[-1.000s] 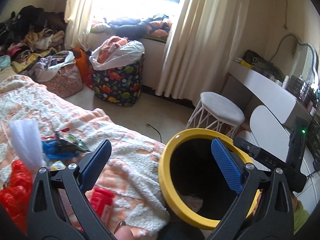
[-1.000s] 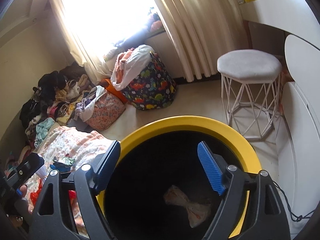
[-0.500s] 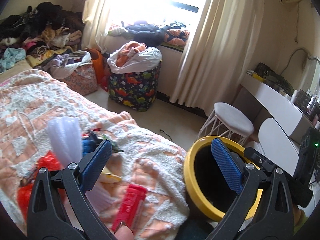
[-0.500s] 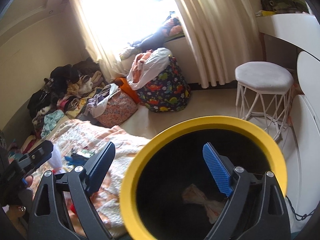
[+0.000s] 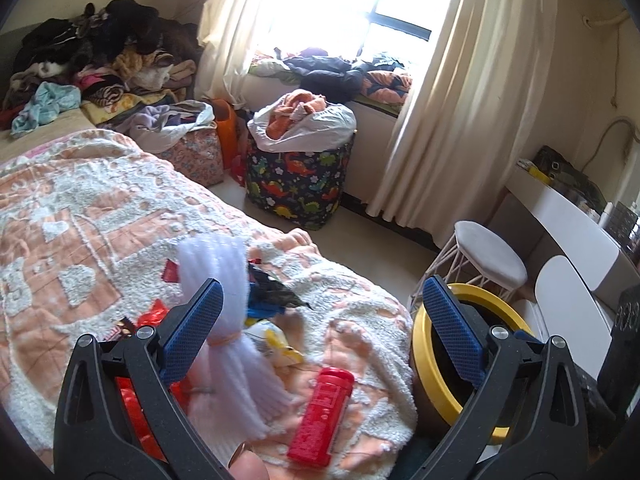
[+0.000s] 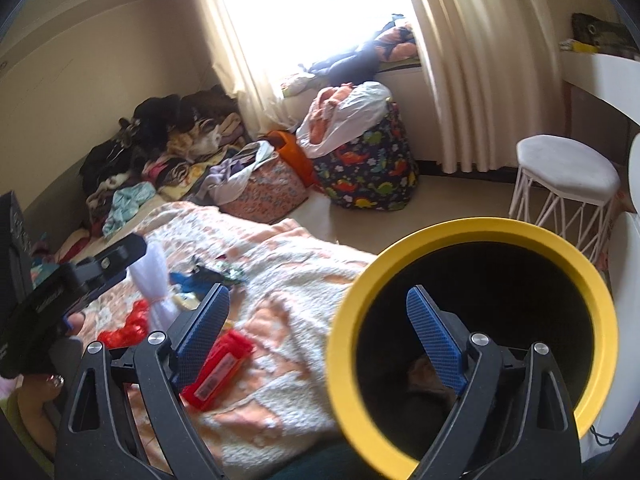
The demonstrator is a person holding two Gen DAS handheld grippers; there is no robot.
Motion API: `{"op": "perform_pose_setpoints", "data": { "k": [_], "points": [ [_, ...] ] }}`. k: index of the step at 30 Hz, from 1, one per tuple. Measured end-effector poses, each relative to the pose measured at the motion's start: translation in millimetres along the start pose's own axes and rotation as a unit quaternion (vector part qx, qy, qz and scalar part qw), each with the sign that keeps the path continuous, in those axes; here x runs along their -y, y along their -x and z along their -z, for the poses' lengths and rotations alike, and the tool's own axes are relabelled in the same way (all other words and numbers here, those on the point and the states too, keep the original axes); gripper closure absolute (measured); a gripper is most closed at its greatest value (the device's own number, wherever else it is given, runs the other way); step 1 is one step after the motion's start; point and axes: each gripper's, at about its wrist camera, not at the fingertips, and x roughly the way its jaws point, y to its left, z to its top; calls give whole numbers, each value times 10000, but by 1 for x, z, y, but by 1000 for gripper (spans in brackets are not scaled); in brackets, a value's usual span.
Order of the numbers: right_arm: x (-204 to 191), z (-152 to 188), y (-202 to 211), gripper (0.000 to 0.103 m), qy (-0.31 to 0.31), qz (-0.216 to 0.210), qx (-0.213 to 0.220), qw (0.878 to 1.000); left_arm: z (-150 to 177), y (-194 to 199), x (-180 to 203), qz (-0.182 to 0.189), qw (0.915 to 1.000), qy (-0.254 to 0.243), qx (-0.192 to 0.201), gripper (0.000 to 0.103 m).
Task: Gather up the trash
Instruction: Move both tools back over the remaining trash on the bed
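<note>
The bed (image 5: 100, 216) wears a bumpy, fluffy blanket in peach and white. Trash lies in a small heap on it. A round red tube (image 5: 322, 416) made of shiny plastic lies flat near the bed's edge. Next to it lies a soft white bundle (image 5: 224, 304) of thin foam strips, tied in the middle with a rubber band. There is crinkly red wrapping (image 6: 128, 326) too, plus blue and dark scraps (image 5: 268, 292) and a small yellow and white packet (image 5: 276, 344).

Just beside the bed stands a round bin (image 6: 476, 344). Its rim is smooth and bright yellow, and its inside is black. A crumpled paper scrap (image 6: 424, 372) lies at the bottom.

The left tongs (image 5: 320, 328) are spread wide and hold nothing. They hang over the trash heap. Their fingers (image 5: 452, 328) are black, with blue bumpy pads. The right tongs (image 6: 318, 334) are wide apart too, and empty. One finger is over the bed and the other is over the bin's mouth.
</note>
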Motion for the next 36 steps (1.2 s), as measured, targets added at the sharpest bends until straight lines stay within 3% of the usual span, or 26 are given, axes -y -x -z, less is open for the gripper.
{"op": "perform_pose_setpoints", "data": {
  "k": [19, 30, 36],
  "points": [
    [-62, 24, -26, 15, 407, -323, -598, 9969, -13, 7, -58, -384, 9980, 491, 77, 11],
    [-82, 38, -49, 15, 548, -235, -922, 9940, -13, -2, -78, -367, 9974, 610, -102, 11],
    [-86, 40, -66, 15, 500, -118, -1132, 9922, -9, -12, -81, -186, 9972, 652, -314, 23]
  ]
}}
